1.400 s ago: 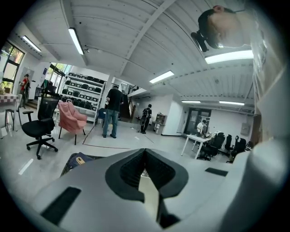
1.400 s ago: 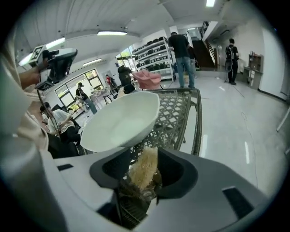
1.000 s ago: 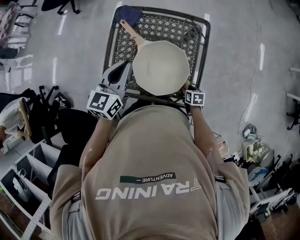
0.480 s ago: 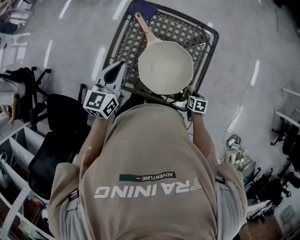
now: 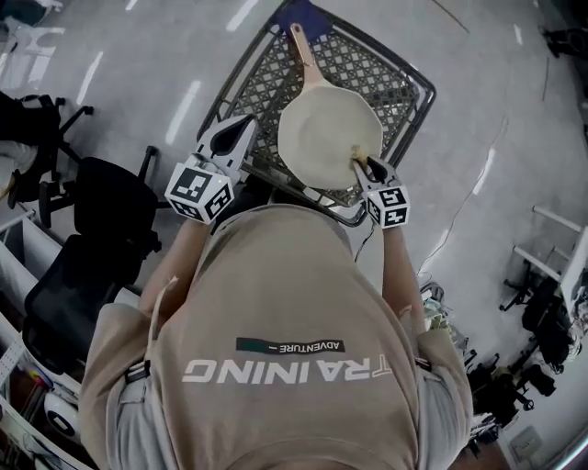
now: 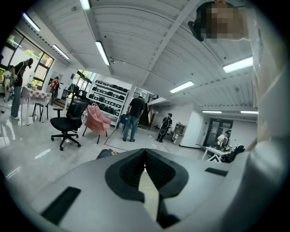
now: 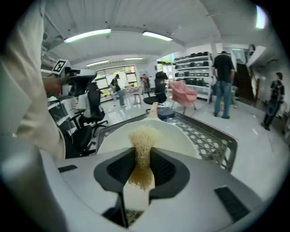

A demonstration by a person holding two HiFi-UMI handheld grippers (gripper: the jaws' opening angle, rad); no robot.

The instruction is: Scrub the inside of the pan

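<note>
A cream pan [image 5: 326, 138] with a wooden handle [image 5: 303, 50] lies on a dark mesh table [image 5: 266, 92]. My right gripper [image 5: 360, 162] hangs over the pan's near right rim, shut on a tan fibrous scrubber [image 5: 357, 152]. Its jaws have just been closing, with the scrubber between them. In the right gripper view the scrubber [image 7: 144, 140] sticks out past the pads [image 7: 161, 167] toward the pan [image 7: 174, 136]. My left gripper [image 5: 241, 128] sits at the table's left edge beside the pan, jaws together and empty; its view shows the gripper [image 6: 145, 156] pointing out into the room.
A dark blue cloth [image 5: 308, 14] lies at the table's far end by the handle. A black office chair [image 5: 106, 207] stands to the left. Cables and gear clutter the floor at the right [image 5: 524, 349]. People stand far off [image 6: 133, 118].
My right gripper has risen from the table's near edge to above the pan's near right rim, carrying the scrubber. The left gripper shifted slightly along the table's left side.
</note>
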